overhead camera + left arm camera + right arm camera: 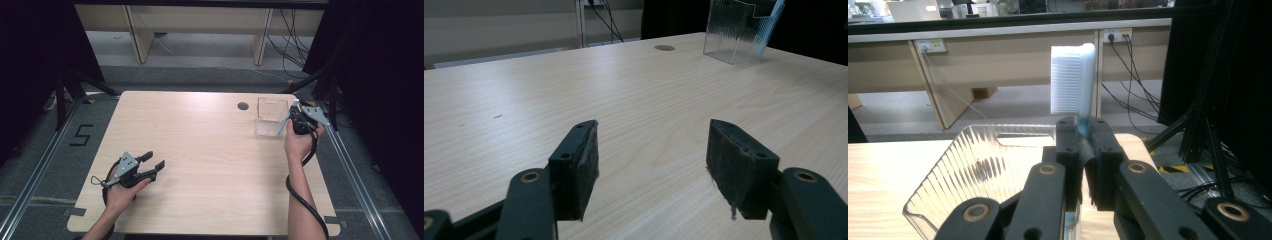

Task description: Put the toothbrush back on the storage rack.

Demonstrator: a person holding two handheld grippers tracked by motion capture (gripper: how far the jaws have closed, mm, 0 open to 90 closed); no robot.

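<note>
Toothbrush (pixel 1079 80) clamped upright between right tongs (pixel 1081 131).

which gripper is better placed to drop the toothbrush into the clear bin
Right. The right gripper is shut on the toothbrush, right beside the clear bin. The left gripper is open and empty, far across the table.

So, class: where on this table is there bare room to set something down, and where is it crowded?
Free: the wide middle of the table, between the left gripper and the clear bin, and the far left corner. Crowded: the far right corner, where the right gripper holds a toothbrush beside the bin.
</note>
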